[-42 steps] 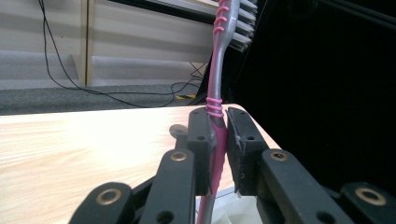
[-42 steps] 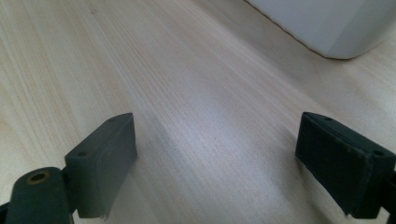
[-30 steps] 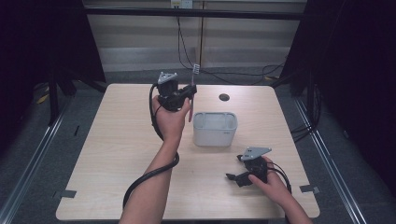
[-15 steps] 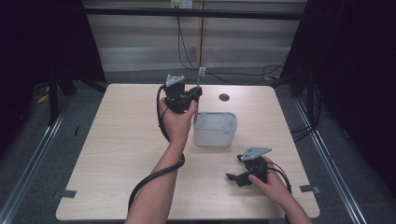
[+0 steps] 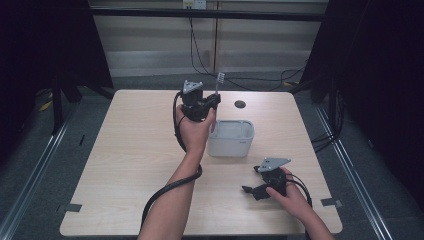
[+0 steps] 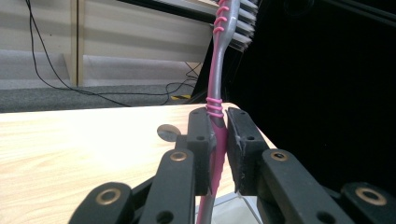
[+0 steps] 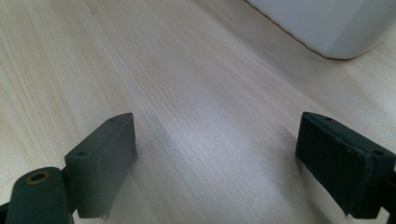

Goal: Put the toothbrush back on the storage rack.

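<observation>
The left gripper [image 6: 218, 154] clamped a pink toothbrush [image 6: 219, 93] upright, bristles uppermost, just above the far-left rim of the white container [image 5: 231, 140]. The right gripper [image 7: 215, 163] rested low over the table [image 5: 125, 165], jaws wide apart and holding nothing.

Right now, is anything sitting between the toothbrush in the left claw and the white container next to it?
Nothing visible does. The left claw holds the toothbrush upright, bristles up, above the far left corner of the white container. The container's top is open, and the right claw rests apart, nearer the person.
</observation>
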{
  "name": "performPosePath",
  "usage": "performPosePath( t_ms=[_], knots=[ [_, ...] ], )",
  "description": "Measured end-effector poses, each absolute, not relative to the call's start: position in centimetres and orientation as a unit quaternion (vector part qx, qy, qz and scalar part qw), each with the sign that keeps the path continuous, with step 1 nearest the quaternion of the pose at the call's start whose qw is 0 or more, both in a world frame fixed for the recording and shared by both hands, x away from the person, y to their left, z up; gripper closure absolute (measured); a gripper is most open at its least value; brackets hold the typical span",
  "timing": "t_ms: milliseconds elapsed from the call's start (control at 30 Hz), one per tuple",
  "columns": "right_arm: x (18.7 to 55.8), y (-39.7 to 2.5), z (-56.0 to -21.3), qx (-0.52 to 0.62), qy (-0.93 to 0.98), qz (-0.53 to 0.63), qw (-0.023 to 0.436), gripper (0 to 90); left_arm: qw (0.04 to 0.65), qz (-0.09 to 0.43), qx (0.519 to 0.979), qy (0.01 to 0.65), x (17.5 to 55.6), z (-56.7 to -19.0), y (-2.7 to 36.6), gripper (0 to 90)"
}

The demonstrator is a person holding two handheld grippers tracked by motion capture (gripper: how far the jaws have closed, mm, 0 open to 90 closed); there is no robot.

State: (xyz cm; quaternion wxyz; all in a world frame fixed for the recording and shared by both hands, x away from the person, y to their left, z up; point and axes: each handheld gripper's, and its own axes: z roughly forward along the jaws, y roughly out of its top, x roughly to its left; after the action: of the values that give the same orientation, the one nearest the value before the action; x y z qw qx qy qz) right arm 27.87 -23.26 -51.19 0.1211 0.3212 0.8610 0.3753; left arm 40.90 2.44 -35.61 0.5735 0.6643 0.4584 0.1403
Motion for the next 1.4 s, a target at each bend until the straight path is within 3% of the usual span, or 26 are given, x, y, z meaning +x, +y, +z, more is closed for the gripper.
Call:
performPosePath(
  t_ms=[1400],
  knots=[
    [27.9, -23.3, -51.2, 0.321, 0.861, 0.375, 0.12, 11.8, 0.55, 0.146, 0.685, 0.456, 39.3, -37.5, 3.9, 79.6]
  ],
)
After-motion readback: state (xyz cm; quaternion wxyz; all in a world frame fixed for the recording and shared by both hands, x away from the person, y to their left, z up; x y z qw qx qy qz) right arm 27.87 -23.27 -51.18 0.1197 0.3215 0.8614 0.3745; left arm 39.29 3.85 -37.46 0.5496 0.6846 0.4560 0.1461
